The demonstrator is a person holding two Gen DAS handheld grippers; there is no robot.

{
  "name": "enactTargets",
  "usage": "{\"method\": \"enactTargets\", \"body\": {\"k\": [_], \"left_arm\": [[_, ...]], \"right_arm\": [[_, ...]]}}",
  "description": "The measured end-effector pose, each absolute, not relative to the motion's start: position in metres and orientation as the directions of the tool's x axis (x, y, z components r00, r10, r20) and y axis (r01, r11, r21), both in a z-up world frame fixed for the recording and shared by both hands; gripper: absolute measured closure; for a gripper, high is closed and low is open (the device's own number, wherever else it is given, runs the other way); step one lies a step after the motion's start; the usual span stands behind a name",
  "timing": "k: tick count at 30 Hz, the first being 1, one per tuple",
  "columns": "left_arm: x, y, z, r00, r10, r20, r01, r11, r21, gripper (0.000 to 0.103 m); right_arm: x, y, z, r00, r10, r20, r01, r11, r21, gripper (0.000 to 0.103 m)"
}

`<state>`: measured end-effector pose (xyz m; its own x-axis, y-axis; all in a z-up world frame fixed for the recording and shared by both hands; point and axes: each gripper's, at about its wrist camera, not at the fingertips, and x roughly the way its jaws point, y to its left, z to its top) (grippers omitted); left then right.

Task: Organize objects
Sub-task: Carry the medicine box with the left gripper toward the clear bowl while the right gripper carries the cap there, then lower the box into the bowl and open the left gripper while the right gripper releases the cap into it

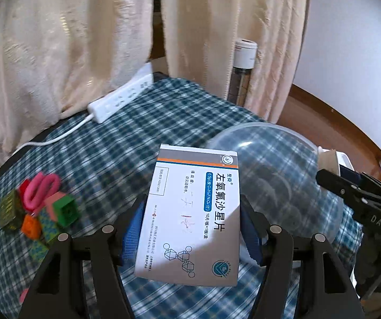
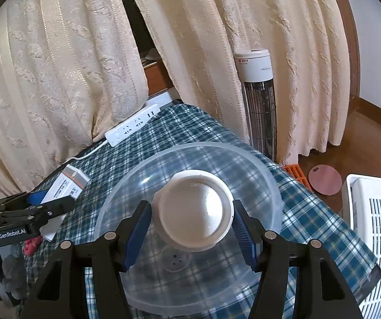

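Nearest my left camera, the left gripper (image 1: pixel 190 228) was clamped on a flat white cardboard medicine box (image 1: pixel 190 212), its blue ribbed pads (image 1: pixel 134 226) pressing the box's long edges at lower centre of the frame. The box was glossy, printed with blue lettering and an orange stripe, and was held above the blue-and-white plaid tablecloth (image 1: pixel 105 159). At lower left of that frame lay a blurred cluster of plastic toy bricks (image 1: pixel 62 210) and a pink looped item (image 1: pixel 41 188). A white power strip (image 1: pixel 121 98) sat at the cloth's far edge against cream textured curtains (image 1: pixel 57 47).

In my right view, the right gripper (image 2: pixel 193 218) gripped a round white jar (image 2: pixel 193 212) with a smooth domed lid, pads against its sides, held over a clear round plastic bowl (image 2: pixel 257 164) at frame centre. The left gripper (image 2: pixel 30 210) reached in from the left edge, angled downward with the box. A white tower heater (image 2: pixel 257 79) stood at upper right.
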<state>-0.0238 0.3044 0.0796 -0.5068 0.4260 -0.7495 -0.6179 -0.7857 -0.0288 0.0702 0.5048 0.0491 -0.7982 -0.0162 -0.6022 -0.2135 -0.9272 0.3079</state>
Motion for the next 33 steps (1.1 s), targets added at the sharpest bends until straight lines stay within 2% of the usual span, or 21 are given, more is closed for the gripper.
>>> {"method": "enactTargets", "body": {"k": [17, 22, 33], "left_arm": [[-0.043, 0.374, 0.06, -0.418, 0.467, -0.779, -0.689, -0.722, -0.062, 0.035], [-0.048, 0.371, 0.059, -0.404, 0.475, -0.782, -0.68, -0.727, -0.09, 0.031], [-0.048, 0.34, 0.069, -0.444, 0.464, -0.767, -0.646, -0.759, -0.086, 0.03]], "right_arm": [[0.057, 0.527, 0.042, -0.789, -0.008, -0.614, -0.231, -0.923, 0.309, 0.039], [0.051, 0.527, 0.043, -0.786, -0.005, -0.618, -0.231, -0.925, 0.302, 0.039], [0.03, 0.521, 0.051, -0.763, 0.031, -0.645, -0.241, -0.941, 0.239, 0.039]]}}
